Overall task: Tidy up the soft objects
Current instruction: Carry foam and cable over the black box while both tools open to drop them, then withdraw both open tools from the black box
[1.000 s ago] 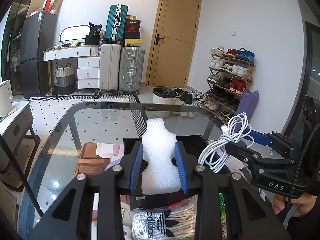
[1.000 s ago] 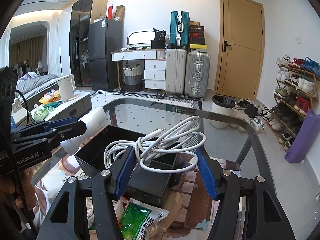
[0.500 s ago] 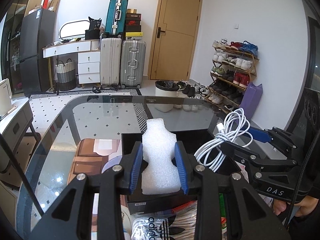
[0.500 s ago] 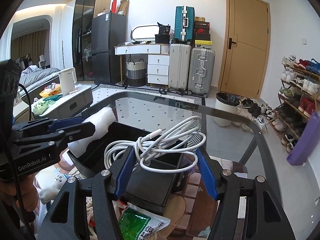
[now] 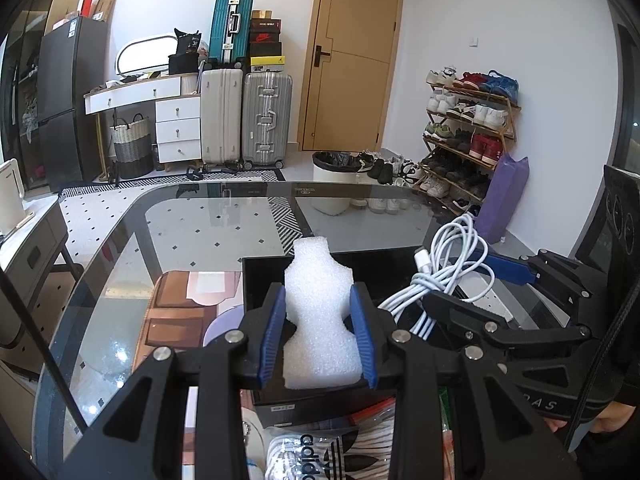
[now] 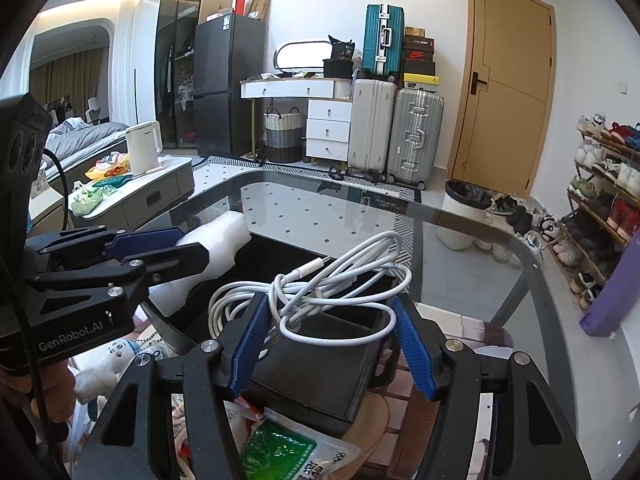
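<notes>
My left gripper (image 5: pixel 318 336) is shut on a white foam piece (image 5: pixel 318 300) and holds it over the near edge of an open black box (image 5: pixel 384 268) on the glass table. My right gripper (image 6: pixel 328 336) is shut on a coiled white charging cable (image 6: pixel 320 292) above the same black box (image 6: pixel 320 364). The two grippers are side by side. The right gripper (image 5: pixel 480 284) with the cable (image 5: pixel 448 268) shows in the left wrist view. The left gripper (image 6: pixel 160 248) with the foam (image 6: pixel 216 240) shows in the right wrist view.
The glass table (image 5: pixel 224 220) stretches ahead. At its near side lie an adidas bag (image 5: pixel 320 452), a green snack packet (image 6: pixel 276 448) and a small white plush toy (image 6: pixel 104 368). Suitcases, a dresser, a door and a shoe rack (image 5: pixel 468 136) stand beyond.
Both grippers have risen slightly with their loads; the table and room look lower and farther. Grips unchanged.
</notes>
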A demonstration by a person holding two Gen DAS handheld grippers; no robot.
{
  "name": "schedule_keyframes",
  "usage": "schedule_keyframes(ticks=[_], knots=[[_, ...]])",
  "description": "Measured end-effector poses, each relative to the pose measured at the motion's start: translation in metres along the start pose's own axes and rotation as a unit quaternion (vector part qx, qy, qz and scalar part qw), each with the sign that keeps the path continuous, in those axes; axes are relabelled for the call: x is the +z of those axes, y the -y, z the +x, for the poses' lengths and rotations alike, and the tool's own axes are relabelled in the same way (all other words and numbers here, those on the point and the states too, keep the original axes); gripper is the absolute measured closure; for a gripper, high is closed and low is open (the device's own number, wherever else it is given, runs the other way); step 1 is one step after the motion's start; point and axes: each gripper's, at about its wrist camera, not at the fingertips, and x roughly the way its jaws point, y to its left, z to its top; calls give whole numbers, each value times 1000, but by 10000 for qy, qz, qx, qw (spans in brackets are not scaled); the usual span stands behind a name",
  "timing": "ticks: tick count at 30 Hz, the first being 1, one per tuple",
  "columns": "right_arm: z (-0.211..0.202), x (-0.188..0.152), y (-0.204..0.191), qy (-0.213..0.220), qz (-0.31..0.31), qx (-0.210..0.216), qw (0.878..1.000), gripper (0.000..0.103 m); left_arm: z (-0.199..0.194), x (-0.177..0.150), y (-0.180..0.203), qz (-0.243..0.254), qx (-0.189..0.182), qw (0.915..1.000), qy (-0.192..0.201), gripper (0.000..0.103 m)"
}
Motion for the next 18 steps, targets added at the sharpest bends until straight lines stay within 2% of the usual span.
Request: schedule_keyframes(ticks=[4, 7, 9, 11, 14, 16, 18], knots=[[3, 3, -1, -14, -63, 60, 10000, 40, 3, 0, 1, 28, 10, 10000, -66, 71], [4, 5, 0, -11, -88, 38, 10000, 30, 4, 0, 1, 57, 17, 9999, -105, 66], [2, 3, 1, -17, -61, 57, 10000, 23, 2, -1, 2, 96, 49, 9999, -90, 53], [-1, 1, 4, -38, -54, 48, 10000, 17, -1, -1, 3, 155, 97, 9998, -46, 45], [-9, -5, 8, -62, -74, 85, 9999, 7, -4, -3, 5, 237, 85, 9996, -81, 41], [-15, -9, 11, -61, -24, 145, 9999, 2, -7, -3, 5, 272, 127, 9995, -67, 30], [-22, -15, 15, -89, 56, 296, 9995, 1, -14, -4, 5, 242, 144, 9996, 13, 13]])
